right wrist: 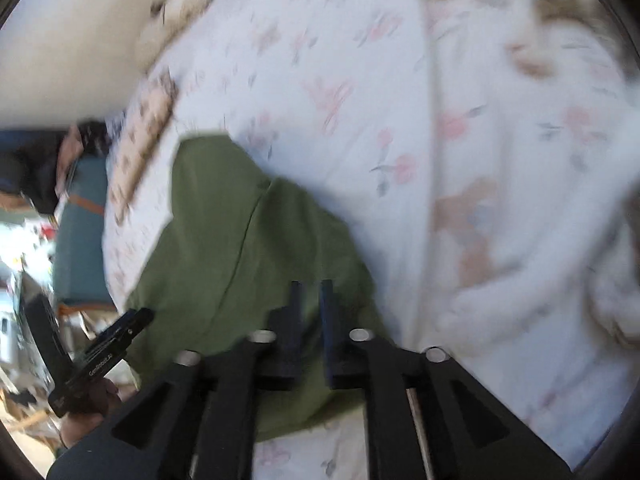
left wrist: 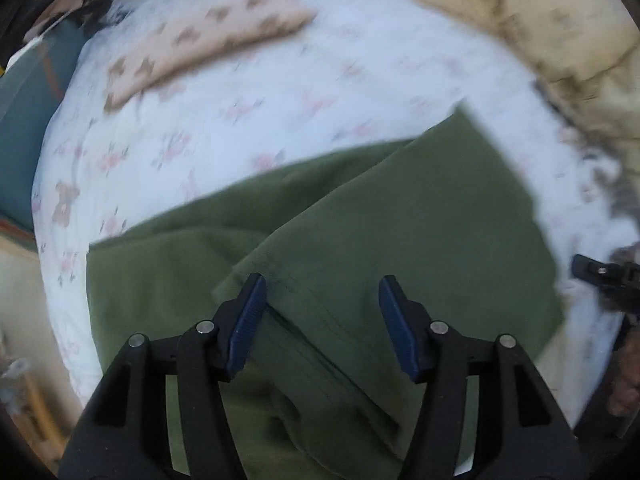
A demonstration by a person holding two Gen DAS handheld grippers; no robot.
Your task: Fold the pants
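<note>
Green pants point(left wrist: 360, 224) lie partly folded on a white floral bedsheet point(left wrist: 248, 92), with a fold ridge running diagonally under my left gripper. My left gripper point(left wrist: 322, 294) is open, its blue-padded fingers above the pants and holding nothing. In the right wrist view the pants point(right wrist: 232, 248) lie at lower left. My right gripper point(right wrist: 311, 300) has its fingers nearly together with a thin gap above the right edge of the pants; no cloth shows between them. The left gripper point(right wrist: 100, 356) shows at the left edge of that view.
A pink folded cloth with brown print point(left wrist: 200, 44) lies further back on the sheet. A beige furry blanket point(left wrist: 540, 28) is heaped at the back right. A teal bed side point(left wrist: 24, 120) and floor clutter lie to the left. Both views are motion-blurred.
</note>
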